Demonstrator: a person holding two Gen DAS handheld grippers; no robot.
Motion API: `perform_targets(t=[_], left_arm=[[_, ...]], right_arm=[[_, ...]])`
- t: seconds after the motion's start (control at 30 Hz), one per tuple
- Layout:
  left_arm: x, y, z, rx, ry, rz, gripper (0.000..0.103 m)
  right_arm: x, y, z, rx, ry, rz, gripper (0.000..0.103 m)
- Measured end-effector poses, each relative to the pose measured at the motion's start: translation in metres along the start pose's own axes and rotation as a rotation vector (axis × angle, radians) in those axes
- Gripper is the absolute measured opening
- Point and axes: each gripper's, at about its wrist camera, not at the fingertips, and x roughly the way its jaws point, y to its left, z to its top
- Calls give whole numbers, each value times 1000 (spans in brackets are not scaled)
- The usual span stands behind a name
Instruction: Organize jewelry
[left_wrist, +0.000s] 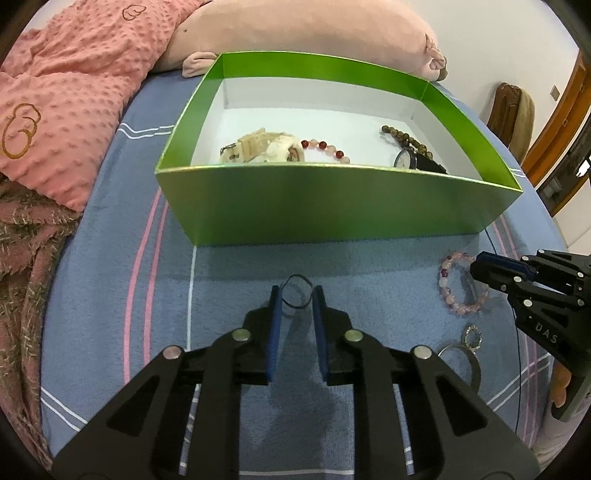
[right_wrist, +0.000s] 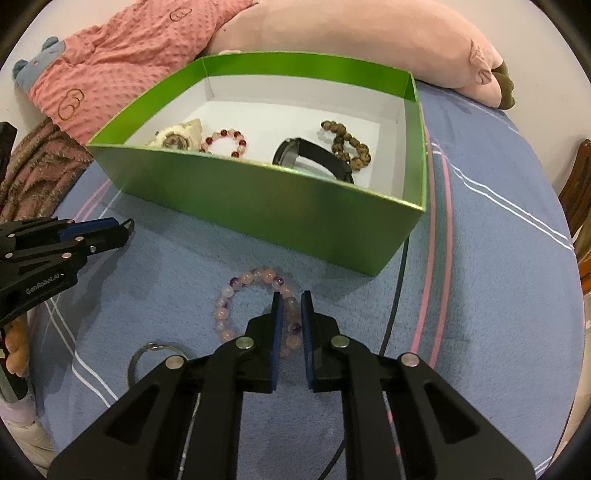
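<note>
My left gripper (left_wrist: 296, 291) is shut on a thin black ring (left_wrist: 296, 276), which stands upright between the blue pads just above the blue bedsheet. The right wrist view shows that left gripper (right_wrist: 123, 229) at the left. My right gripper (right_wrist: 291, 297) is shut on one side of a pink bead bracelet (right_wrist: 226, 295) that lies on the sheet. In the left wrist view the bracelet (left_wrist: 445, 288) sits at the right gripper (left_wrist: 476, 267) tips. Behind both stands an open green box (left_wrist: 332, 206) (right_wrist: 258, 206) holding a beige watch (right_wrist: 173, 138), a red-and-pink bead bracelet (right_wrist: 221, 142), a black watch (right_wrist: 314, 155) and a brown bead bracelet (right_wrist: 347, 144).
A metal key ring (right_wrist: 147, 350) and a small sparkly ring (left_wrist: 474, 336) lie on the sheet near the pink bracelet. A pink plush toy (left_wrist: 314, 29) lies behind the box and a pink dotted blanket (left_wrist: 74, 92) to the left. A thin dark cable (right_wrist: 399, 295) runs across the sheet.
</note>
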Motion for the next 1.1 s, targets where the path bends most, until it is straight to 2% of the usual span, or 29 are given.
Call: perform_targets(t=[0.3,0.53,0.67,0.77,0.83,0.9,1.03,1.1], left_arm=[[-7,-2,-1,10,-23,0,17],[-2,-1,-1,6,-1,3,17],[1,-2,-2,7,6,5,17],[2,-2,-1,8,8,10,17],[2,-2,-1,7,9,8,17],[2,-1,-1,3,7,7,19],[1,2,-1,-6,1,5,33],[0,2,-1,-7,-1,3,35]], right_arm=[[-15,0,2,7,-65,35,8],[-8,-3,1,13,-20,33,9],[-8,9,-2,-36,1,108,12],[-7,23,-7,-92,24,141,22],[-8,29,-9,-114,41,200,26],[-9,36,-12,-145,57,240,27],[-11,46,-16,-190,61,241,27],[-11,47,-17,-202,67,233,27]])
